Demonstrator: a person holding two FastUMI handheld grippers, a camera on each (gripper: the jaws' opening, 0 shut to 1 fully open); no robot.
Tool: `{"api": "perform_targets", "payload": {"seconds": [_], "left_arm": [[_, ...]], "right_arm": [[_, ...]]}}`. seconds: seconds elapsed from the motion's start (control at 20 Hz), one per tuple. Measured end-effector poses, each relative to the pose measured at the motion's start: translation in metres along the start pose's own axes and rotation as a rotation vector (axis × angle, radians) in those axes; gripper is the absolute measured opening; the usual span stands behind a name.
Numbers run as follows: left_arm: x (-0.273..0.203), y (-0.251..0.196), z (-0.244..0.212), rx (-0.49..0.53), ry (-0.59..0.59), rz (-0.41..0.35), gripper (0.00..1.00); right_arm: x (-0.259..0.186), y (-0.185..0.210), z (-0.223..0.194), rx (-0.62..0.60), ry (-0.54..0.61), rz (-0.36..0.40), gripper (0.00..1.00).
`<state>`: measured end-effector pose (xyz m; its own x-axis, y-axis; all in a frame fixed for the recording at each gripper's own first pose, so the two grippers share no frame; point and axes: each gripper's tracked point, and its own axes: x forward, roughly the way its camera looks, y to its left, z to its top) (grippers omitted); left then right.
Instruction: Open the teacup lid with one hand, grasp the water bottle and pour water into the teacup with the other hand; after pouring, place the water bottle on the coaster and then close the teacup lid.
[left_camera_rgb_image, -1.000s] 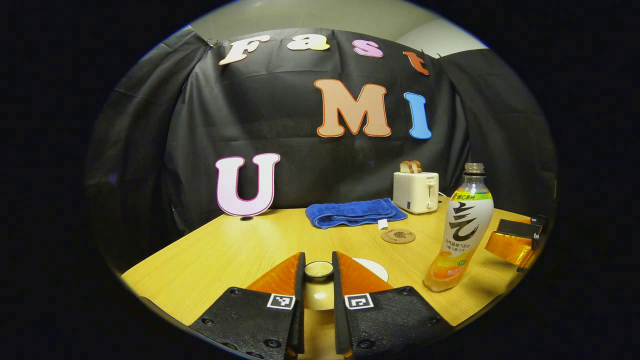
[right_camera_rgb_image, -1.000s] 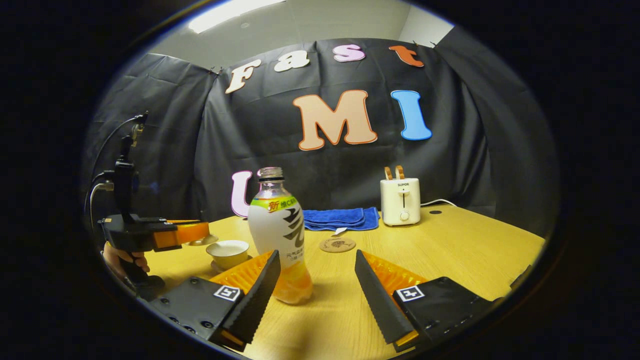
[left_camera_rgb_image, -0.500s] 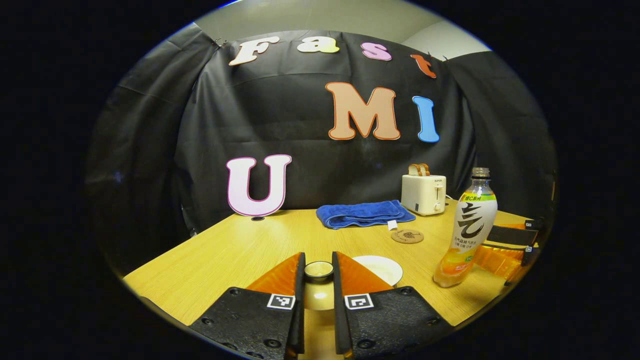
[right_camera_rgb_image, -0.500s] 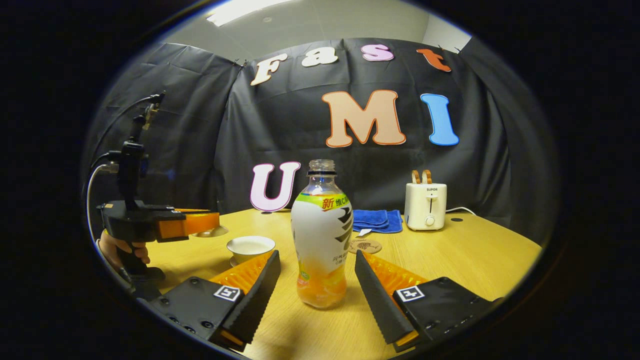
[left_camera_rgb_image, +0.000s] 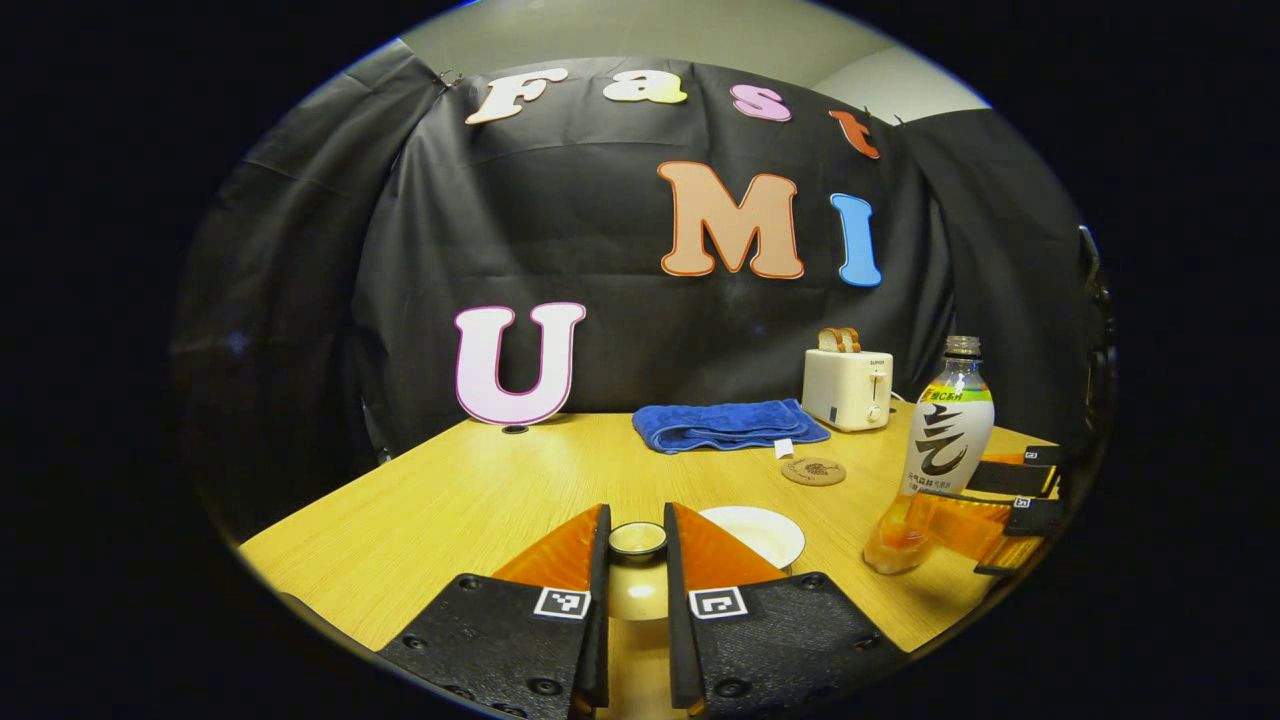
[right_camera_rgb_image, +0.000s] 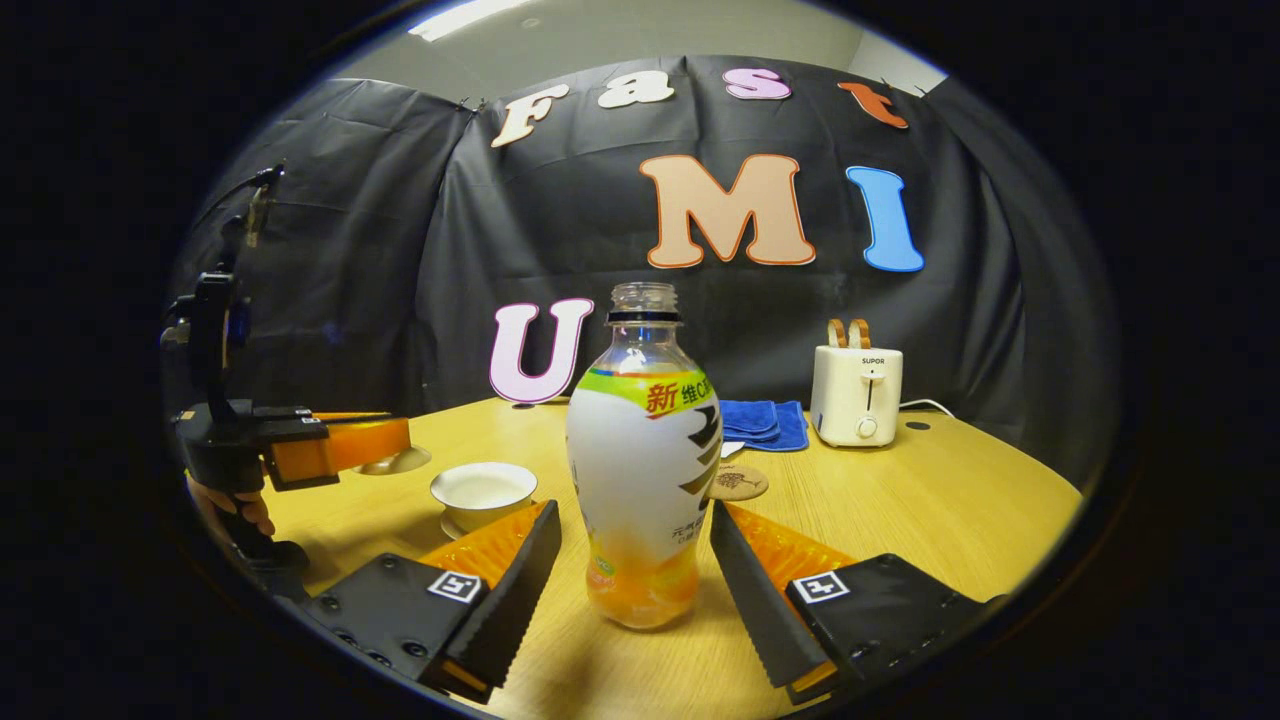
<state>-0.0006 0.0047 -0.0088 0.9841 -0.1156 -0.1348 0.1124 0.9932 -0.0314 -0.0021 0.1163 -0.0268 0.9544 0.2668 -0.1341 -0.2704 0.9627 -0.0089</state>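
My left gripper (left_camera_rgb_image: 636, 560) is shut on the knob of the teacup lid (left_camera_rgb_image: 637, 541) and holds it in the air, left of the open white teacup (left_camera_rgb_image: 752, 533). The right gripper view has the lid (right_camera_rgb_image: 395, 462) hanging beside the teacup (right_camera_rgb_image: 483, 487), under the left gripper (right_camera_rgb_image: 385, 445). The uncapped water bottle (right_camera_rgb_image: 645, 470) stands upright on the table between the fingers of my right gripper (right_camera_rgb_image: 633, 545), which is open around its lower half. Seen from the left, the right gripper (left_camera_rgb_image: 950, 500) flanks the bottle (left_camera_rgb_image: 945, 440). A round coaster (right_camera_rgb_image: 738, 482) lies just behind the bottle.
A folded blue towel (left_camera_rgb_image: 725, 424) and a white toaster (left_camera_rgb_image: 848, 388) with toast sit at the back of the wooden table (left_camera_rgb_image: 480, 500). A hand (right_camera_rgb_image: 230, 510) holds the left gripper's handle. The coaster (left_camera_rgb_image: 813, 471) lies between the towel and the bottle.
My right gripper has moved forward, so the bottle now stands between its open fingers. The left gripper has kept hold of the lid and drifted slightly away from the cup.
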Motion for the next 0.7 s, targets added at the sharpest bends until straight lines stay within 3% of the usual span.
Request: {"api": "perform_targets", "payload": {"seconds": [0.25, 0.45, 0.7], "left_arm": [[0.0015, -0.0004, -0.0018, -0.003, 0.003, -0.001, 0.21], [0.0015, 0.0001, -0.0039, -0.01, 0.007, -0.001, 0.21], [0.0007, 0.0037, -0.0034, -0.027, 0.004, 0.003, 0.21]], "right_arm": [[0.0021, -0.0012, -0.0046, -0.004, 0.034, -0.006, 0.72], [0.0031, 0.0006, -0.0035, -0.051, 0.034, -0.01, 0.65], [0.0074, -0.0005, -0.0011, -0.178, 0.053, -0.025, 0.65]]}}
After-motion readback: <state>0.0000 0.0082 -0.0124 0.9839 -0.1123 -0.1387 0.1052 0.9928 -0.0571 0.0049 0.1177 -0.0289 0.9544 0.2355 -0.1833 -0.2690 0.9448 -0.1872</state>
